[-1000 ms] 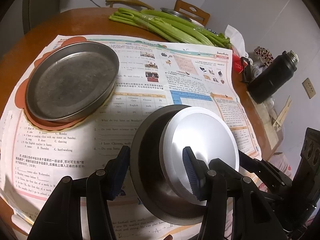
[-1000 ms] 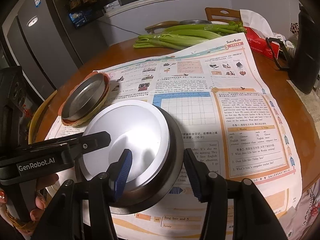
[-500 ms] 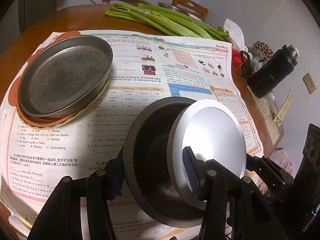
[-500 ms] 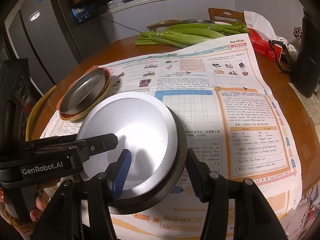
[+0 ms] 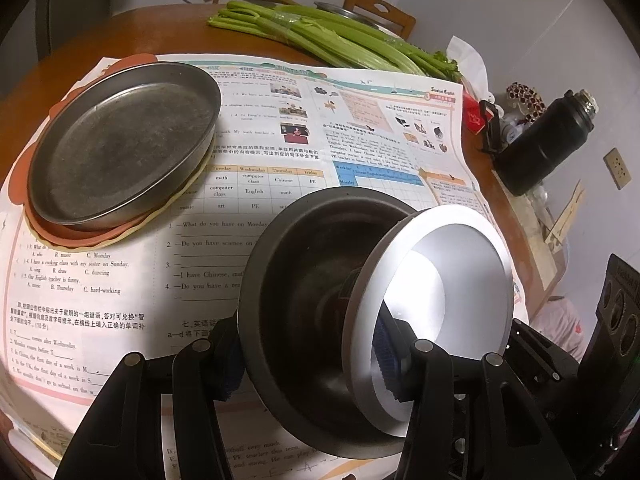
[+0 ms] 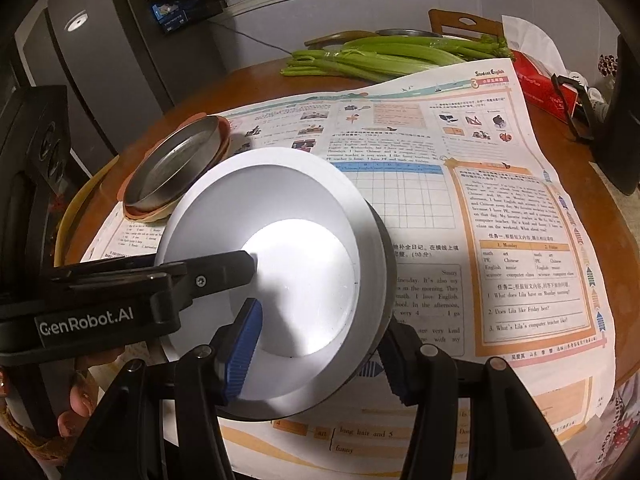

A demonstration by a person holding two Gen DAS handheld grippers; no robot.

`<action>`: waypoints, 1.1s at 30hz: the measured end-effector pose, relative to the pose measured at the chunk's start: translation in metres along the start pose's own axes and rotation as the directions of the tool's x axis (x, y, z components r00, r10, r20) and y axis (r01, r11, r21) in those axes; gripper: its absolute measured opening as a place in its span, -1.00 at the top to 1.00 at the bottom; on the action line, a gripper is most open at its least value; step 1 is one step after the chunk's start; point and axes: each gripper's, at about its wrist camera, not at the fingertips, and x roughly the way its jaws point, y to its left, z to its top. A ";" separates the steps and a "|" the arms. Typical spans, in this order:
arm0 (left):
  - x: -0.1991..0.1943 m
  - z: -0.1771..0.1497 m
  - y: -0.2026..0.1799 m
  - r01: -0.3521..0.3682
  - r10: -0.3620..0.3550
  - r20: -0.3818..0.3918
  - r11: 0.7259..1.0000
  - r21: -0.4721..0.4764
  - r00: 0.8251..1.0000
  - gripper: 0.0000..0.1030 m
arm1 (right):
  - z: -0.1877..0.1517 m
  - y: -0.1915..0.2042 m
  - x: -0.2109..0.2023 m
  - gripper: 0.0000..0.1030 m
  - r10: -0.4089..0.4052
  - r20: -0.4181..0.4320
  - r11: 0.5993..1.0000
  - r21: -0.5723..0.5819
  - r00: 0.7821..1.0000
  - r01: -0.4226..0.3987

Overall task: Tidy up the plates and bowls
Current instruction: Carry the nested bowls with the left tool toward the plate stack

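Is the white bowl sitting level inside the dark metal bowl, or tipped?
Tipped. The white bowl leans inside the dark metal bowl, its rim raised clear on one side, opening facing sideways.

Round wooden table [image 6: 256, 80] bears newspaper [image 6: 460, 200], celery [image 6: 392, 58]

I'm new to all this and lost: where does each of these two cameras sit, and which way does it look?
Left wrist: rides the left gripper, facing down over the table; its fingers straddle the dark bowl.
Right wrist: rides the right gripper, jaws opening around the white bowl; the other gripper and a hand show.
Both share the nested bowls, metal plate, newspaper and celery.
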 end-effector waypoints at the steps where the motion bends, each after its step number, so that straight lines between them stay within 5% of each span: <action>1: 0.000 0.000 0.000 0.001 -0.001 0.000 1.000 -0.001 1.000 -0.08 | 0.000 0.000 0.000 -0.10 0.001 0.000 1.000 -0.002 1.000 -0.001; 33: -0.025 0.013 -0.001 0.023 -0.023 0.052 1.000 -0.005 0.998 -0.08 | 0.022 0.009 -0.018 -0.10 0.008 0.044 1.000 -0.026 0.999 -0.007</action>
